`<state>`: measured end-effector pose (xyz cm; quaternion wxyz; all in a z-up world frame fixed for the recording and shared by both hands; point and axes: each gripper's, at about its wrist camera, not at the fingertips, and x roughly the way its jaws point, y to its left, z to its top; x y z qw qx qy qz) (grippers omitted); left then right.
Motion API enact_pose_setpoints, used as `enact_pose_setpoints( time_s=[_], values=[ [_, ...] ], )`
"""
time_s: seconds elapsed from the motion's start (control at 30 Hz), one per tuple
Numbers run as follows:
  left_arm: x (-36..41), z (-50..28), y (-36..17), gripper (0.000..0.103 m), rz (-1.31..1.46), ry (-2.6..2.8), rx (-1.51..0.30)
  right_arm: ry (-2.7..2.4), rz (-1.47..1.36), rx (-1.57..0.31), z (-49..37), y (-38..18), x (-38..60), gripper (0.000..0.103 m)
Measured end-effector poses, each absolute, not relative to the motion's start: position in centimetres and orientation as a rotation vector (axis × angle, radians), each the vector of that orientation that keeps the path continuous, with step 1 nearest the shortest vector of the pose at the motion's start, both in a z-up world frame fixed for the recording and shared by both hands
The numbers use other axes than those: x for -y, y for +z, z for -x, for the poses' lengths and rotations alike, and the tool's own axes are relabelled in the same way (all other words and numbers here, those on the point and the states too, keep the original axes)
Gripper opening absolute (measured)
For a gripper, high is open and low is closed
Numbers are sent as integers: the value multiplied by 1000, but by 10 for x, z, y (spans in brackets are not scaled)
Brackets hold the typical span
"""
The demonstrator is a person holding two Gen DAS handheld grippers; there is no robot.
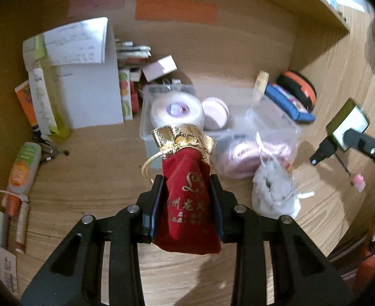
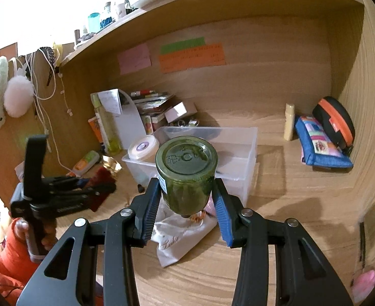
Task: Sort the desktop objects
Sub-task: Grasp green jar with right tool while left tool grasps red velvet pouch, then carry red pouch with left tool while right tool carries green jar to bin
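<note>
My left gripper [image 1: 186, 181] is shut on a red velvet pouch [image 1: 187, 204] with a gold-trimmed neck, held above the desk in front of a clear plastic bin [image 1: 146, 127]. My right gripper [image 2: 186, 186] is shut on a green glass jar [image 2: 186, 176], held with its base toward the camera, just in front of the same clear bin [image 2: 238, 158]. The left gripper and its red pouch [image 2: 101, 181] also show at the left of the right wrist view. A white round tub [image 1: 177, 112] sits in the bin's left end.
A white cloth bag [image 2: 182, 239] lies on the desk under the jar. A clear bag of pink pads [image 1: 253, 150] and a white knit pouch [image 1: 274, 193] lie right of the bin. Boxes, tubes and bottles [image 1: 42, 97] crowd the back left. A blue case [image 2: 320, 145] and a black-orange case [image 2: 335, 122] lie back right.
</note>
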<state>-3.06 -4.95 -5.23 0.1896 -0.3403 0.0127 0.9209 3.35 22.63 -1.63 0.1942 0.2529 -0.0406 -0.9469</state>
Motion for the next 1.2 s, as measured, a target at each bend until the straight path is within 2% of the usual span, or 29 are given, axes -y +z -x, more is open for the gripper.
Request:
enact_pose_setpoints(
  time_s=[0.6, 1.2],
  values=[
    [55, 34, 3, 34, 767, 2618, 48, -2653, -661, 93, 3, 3, -226, 38],
    [40, 84, 20, 34, 738, 2605, 101, -2623, -650, 118, 53, 7, -221, 38]
  ],
)
